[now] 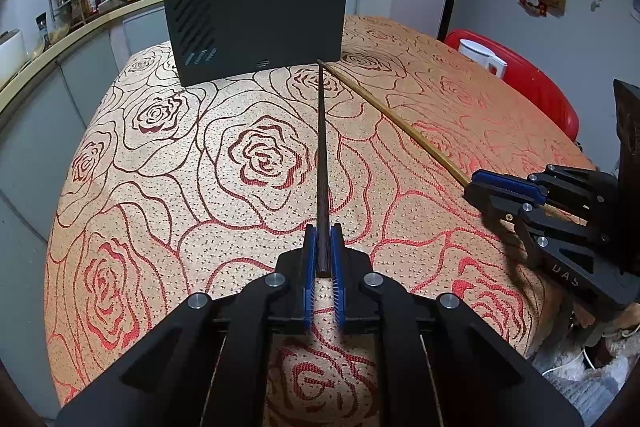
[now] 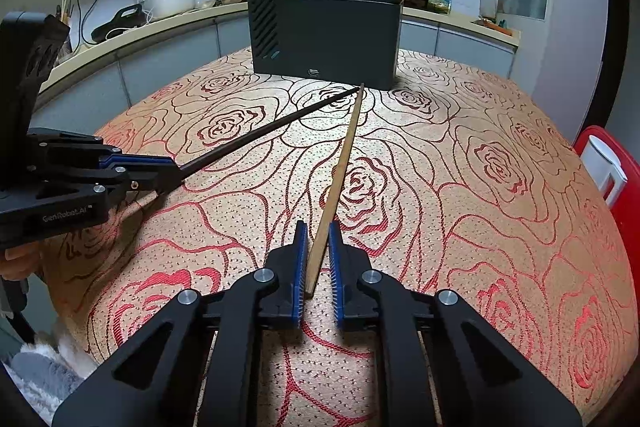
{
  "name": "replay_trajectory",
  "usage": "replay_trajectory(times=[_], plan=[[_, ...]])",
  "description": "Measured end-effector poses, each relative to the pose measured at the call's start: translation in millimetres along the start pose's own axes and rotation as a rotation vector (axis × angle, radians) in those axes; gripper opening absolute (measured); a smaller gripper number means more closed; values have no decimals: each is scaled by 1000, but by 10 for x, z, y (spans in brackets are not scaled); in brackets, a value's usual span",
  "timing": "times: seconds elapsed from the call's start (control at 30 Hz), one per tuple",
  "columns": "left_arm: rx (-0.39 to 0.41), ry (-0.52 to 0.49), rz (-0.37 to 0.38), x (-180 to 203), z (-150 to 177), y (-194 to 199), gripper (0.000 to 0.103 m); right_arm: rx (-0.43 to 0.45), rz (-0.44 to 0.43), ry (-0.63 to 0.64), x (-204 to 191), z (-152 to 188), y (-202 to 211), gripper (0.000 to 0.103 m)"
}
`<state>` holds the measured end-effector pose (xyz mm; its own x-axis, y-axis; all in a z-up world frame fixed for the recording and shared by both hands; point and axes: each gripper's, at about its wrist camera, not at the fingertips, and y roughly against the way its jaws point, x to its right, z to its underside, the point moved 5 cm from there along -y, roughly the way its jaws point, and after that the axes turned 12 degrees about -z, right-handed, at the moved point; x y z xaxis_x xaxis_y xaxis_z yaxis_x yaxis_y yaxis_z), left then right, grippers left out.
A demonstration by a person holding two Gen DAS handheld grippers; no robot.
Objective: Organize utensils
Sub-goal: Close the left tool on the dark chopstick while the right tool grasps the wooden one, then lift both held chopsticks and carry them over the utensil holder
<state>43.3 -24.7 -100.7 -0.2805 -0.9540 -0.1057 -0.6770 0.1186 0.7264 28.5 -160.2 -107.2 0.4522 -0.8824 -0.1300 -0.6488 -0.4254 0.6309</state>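
The left gripper [image 1: 323, 247] is clamped on a dark chopstick [image 1: 322, 163], the right gripper [image 2: 318, 247] on a pale bamboo chopstick [image 2: 340, 179]. Both thin sticks angle toward the far black slotted holder [image 1: 256, 27], tips nearly meeting just before it. Rose-patterned woven tablecloth [image 2: 480, 187] lies bare around them, curving to near edges.
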Motion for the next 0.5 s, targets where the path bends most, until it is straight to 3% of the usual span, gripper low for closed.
replay_trajectory(times=[0.23, 0.5], plan=[[51, 48, -11, -134, -106, 183, 7, 11, -8, -52, 111, -63, 115, 8], [156, 72, -42, -265, -371, 560, 7, 151, -5, -62, 227, -431, 591, 8]])
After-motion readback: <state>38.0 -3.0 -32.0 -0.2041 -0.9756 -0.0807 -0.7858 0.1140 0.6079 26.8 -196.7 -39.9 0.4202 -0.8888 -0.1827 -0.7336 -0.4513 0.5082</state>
